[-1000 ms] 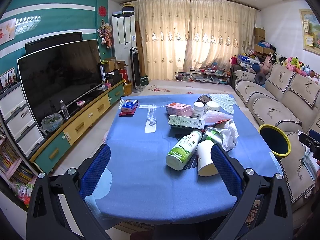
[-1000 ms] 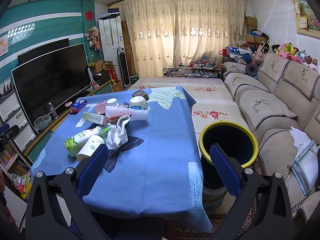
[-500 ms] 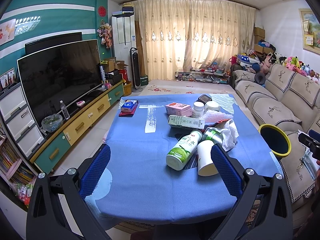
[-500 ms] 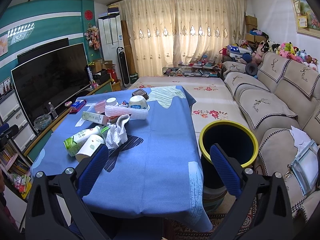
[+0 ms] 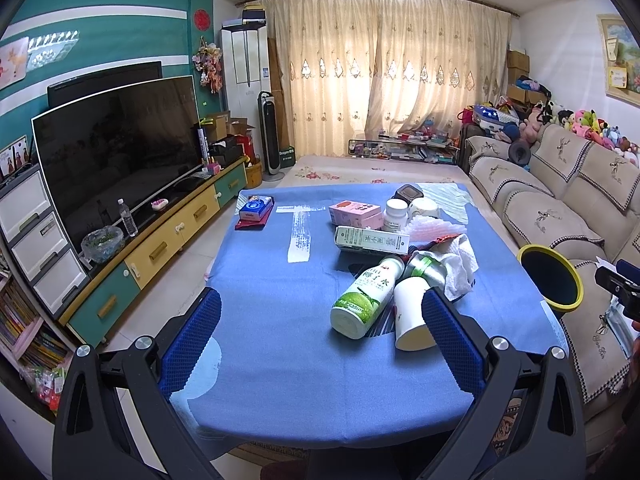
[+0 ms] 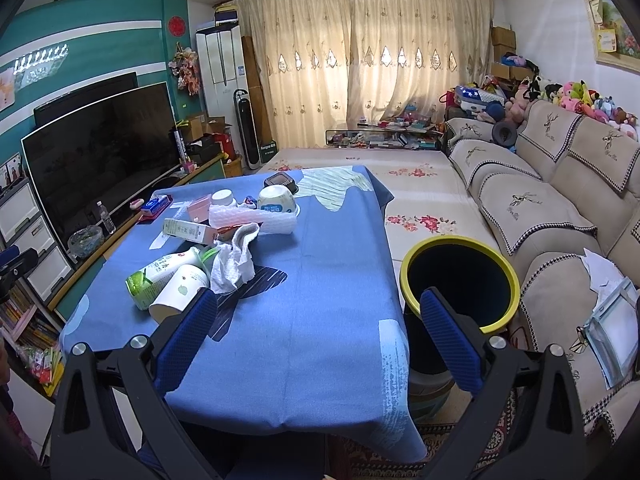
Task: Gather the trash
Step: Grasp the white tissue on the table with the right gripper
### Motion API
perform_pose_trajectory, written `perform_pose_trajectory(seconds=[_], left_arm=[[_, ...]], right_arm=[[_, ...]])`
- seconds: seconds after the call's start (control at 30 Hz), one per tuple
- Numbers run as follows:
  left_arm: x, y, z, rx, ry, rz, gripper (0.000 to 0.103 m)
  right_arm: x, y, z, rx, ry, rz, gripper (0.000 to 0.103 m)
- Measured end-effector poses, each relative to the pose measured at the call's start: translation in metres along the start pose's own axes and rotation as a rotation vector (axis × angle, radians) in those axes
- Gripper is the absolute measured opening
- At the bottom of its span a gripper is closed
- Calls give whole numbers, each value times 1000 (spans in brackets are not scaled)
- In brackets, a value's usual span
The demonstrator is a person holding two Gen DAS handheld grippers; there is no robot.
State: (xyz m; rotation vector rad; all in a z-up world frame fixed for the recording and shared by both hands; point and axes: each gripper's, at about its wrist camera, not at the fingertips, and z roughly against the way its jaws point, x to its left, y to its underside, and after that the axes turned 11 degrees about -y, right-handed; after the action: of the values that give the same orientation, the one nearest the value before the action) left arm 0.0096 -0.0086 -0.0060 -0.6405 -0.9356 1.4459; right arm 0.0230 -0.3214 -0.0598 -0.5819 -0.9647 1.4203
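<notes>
A pile of trash lies on the blue tablecloth (image 5: 280,340): a green-and-white bottle (image 5: 366,298) on its side, a white paper cup (image 5: 412,320) on its side, a crumpled white tissue (image 5: 460,260) and a long carton (image 5: 372,240). The same bottle (image 6: 160,274), cup (image 6: 180,294) and tissue (image 6: 236,258) show in the right wrist view. A yellow-rimmed dark bin (image 6: 460,280) stands right of the table; it also shows in the left wrist view (image 5: 550,280). My left gripper (image 5: 320,336) is open and empty, above the table's near edge. My right gripper (image 6: 316,332) is open and empty, between table and bin.
A pink box (image 5: 354,214), white jar (image 5: 396,216), bowl (image 6: 278,200), bubble wrap (image 6: 256,220) and blue tissue pack (image 5: 256,208) lie at the table's far end. A TV (image 5: 116,152) on a cabinet is left, a beige sofa (image 6: 552,200) right.
</notes>
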Motion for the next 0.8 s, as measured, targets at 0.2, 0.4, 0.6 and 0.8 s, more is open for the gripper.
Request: perform_pose_trajectory(seconds=[0.2, 0.4, 0.6, 0.8], left_arm=[[-2, 1, -10, 13, 2, 0, 99], [-5, 3, -26, 28, -6, 3, 99], [-7, 4, -43, 17, -10, 4, 99], [-9, 5, -63, 10, -24, -5, 99]], right_arm=[[-1, 1, -10, 27, -5, -5, 97], [-1, 5, -34, 64, -28, -3, 97], [2, 3, -84, 130, -80, -18, 97], [16, -9, -125, 154, -122, -4, 82]])
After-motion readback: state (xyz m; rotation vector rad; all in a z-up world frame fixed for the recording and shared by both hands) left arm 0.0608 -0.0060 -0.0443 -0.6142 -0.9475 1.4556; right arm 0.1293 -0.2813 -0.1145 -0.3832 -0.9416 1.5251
